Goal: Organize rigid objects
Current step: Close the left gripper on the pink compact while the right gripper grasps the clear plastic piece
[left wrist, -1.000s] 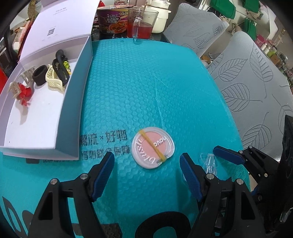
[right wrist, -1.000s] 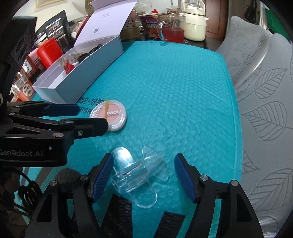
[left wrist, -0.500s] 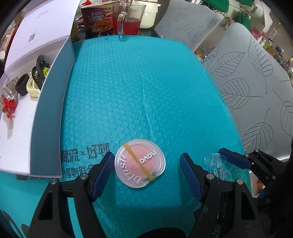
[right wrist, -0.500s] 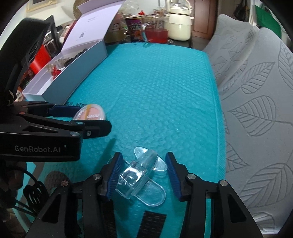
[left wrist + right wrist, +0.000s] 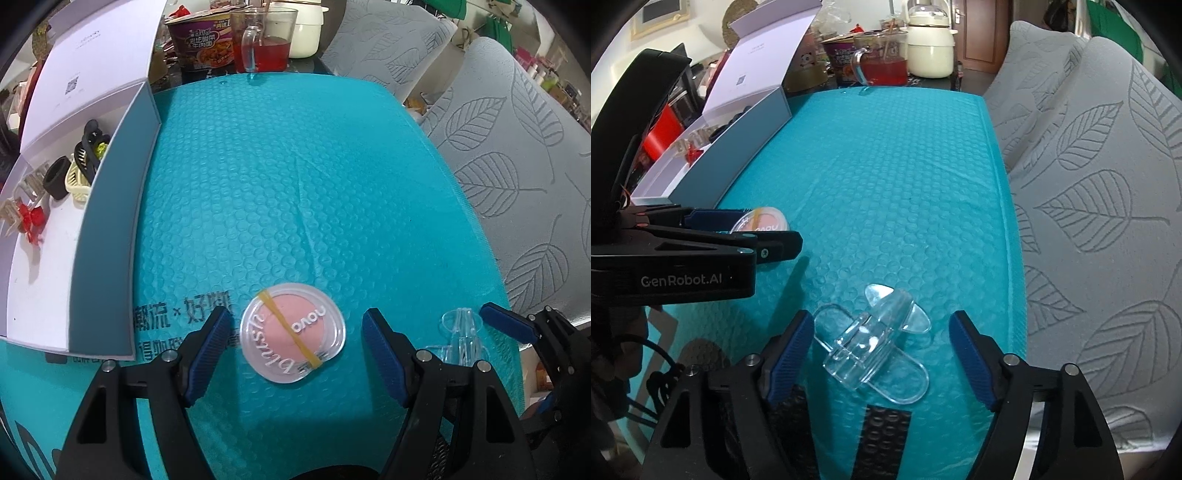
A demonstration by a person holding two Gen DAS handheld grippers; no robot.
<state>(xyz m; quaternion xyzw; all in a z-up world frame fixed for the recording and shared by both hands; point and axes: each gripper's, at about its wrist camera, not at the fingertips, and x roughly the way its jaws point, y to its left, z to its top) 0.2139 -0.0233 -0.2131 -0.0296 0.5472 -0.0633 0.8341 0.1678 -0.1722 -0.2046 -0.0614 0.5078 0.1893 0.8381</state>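
Observation:
A round clear blush compact [image 5: 293,333] with a pink pan and a yellow rubber band lies on the teal bubble mailer [image 5: 295,184]. My left gripper [image 5: 297,347] is open with the compact between its blue fingers, not touching. A clear plastic hair claw [image 5: 877,341] lies on the mailer between the open fingers of my right gripper [image 5: 882,349]. The claw also shows in the left wrist view [image 5: 460,334]. The compact shows in the right wrist view [image 5: 761,221] behind the left gripper.
An open white gift box [image 5: 107,229] at the left holds several hair clips and a red bow. A glass mug of red drink [image 5: 266,40], a noodle cup [image 5: 201,40] and a cream pot stand at the back. Grey leaf-pattern cushions [image 5: 1108,184] lie right.
My right gripper narrowed around the clear claw half a second ago and has opened wide again. The left gripper stays open around the compact, shifted slightly.

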